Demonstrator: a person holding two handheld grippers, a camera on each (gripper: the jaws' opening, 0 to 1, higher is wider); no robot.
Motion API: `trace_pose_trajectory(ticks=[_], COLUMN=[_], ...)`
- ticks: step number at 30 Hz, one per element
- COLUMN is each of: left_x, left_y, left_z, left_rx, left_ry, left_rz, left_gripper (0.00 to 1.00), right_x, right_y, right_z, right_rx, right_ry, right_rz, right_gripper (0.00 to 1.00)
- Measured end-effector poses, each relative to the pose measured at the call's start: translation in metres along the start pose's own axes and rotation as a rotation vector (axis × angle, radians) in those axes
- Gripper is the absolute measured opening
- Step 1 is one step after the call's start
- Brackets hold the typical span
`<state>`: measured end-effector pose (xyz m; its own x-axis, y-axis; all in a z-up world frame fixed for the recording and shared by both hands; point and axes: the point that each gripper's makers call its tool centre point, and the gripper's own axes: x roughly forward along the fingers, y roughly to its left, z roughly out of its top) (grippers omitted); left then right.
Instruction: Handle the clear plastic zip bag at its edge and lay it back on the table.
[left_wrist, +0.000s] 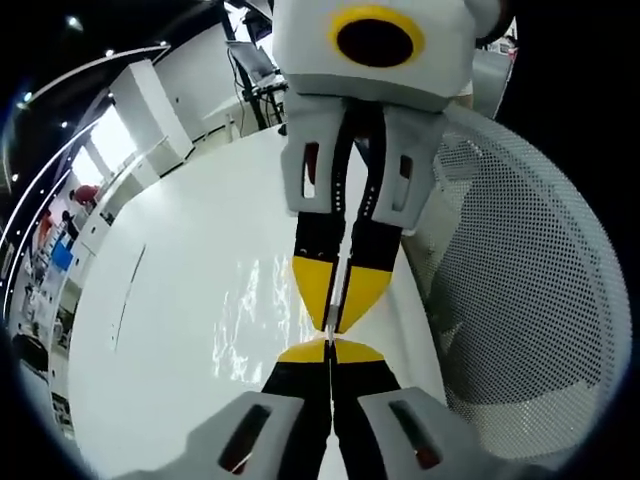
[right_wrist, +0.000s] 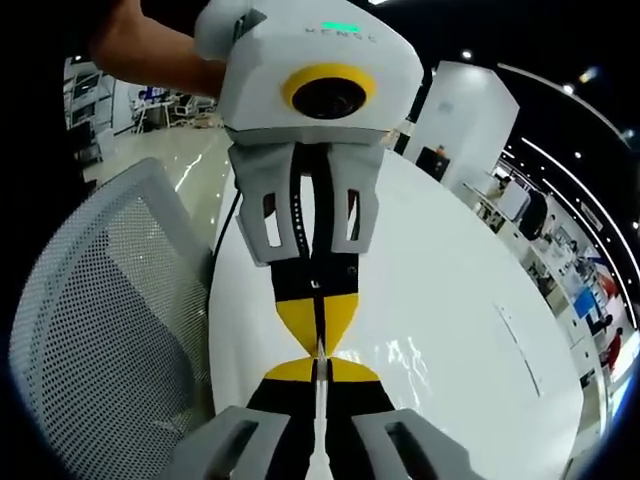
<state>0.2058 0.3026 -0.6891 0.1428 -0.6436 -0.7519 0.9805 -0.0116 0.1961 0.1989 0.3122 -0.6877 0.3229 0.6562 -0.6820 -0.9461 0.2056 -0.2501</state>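
Though hard to pick out against the white table (left_wrist: 170, 300), can trace the clear zip bag (left_wrist: 248, 325) by a patch of glints and wrinkles low over the tabletop, just beside the tongs and close to the table's near rim. Meets tip to tip here: left gripper (left_wrist: 330, 350) rising from the bottom of the left gripper view, right gripper (left_wrist: 336, 322) reaching down from above, yellow pads almost touching. Shows both pairs of jaws pressed narrow, with no gap to speak of between them. Reveals a thin pale sliver running between the right gripper's jaws, most likely the bag's edge pinched there; looks much the same at the left gripper's tips, though cannot be sure that film sits in them. Cannot tell either whether the bag's body hangs just clear of the table or already rests on it. Suggests, then, that taking hold at the edge is done, with laying flat and letting go yet to come. Stands close beside the table on the far side from the bag: a white mesh chair (left_wrist: 520, 300), apart from the work.
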Motion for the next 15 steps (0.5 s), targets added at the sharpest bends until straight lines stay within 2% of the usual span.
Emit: trace_pose_trajectory(ticks=[15], left_x=[-0.0028], left_y=[0.0003], left_z=[-0.0003], left_rx=[-0.015], left_ry=[-0.023], left_rz=[-0.002], left_gripper=[0.0], right_x=[-0.0022], right_y=[-0.0001], right_z=[-0.0025], right_rx=[0.005], right_ry=[0.0], right_rz=[0.002], right_gripper=[0.0])
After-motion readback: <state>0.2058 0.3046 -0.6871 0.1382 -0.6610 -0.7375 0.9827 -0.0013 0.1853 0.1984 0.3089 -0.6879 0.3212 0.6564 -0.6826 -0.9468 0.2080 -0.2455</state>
